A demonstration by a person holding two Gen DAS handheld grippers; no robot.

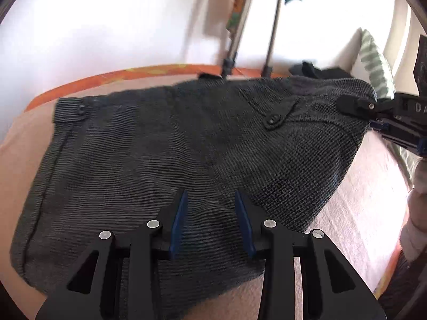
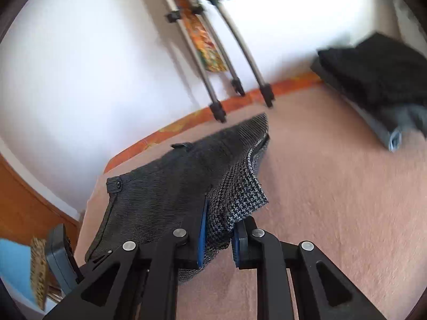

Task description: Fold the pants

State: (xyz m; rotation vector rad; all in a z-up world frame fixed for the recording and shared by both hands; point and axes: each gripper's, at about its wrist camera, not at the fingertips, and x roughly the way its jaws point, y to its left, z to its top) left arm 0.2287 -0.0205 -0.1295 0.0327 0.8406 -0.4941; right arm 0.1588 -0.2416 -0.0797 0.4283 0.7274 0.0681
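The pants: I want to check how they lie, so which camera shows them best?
The left wrist view: the pants spread across the frame, waistband to lifted corner. The right wrist view shows them foreshortened, one corner pinched in the right gripper.

pink bed cover, tripod legs by white wall, dark folded clothes w/ grey item, striped pillow

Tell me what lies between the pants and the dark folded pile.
Only bare pinkish bedspread separates the pants from the dark folded pile, seen in the right wrist view.
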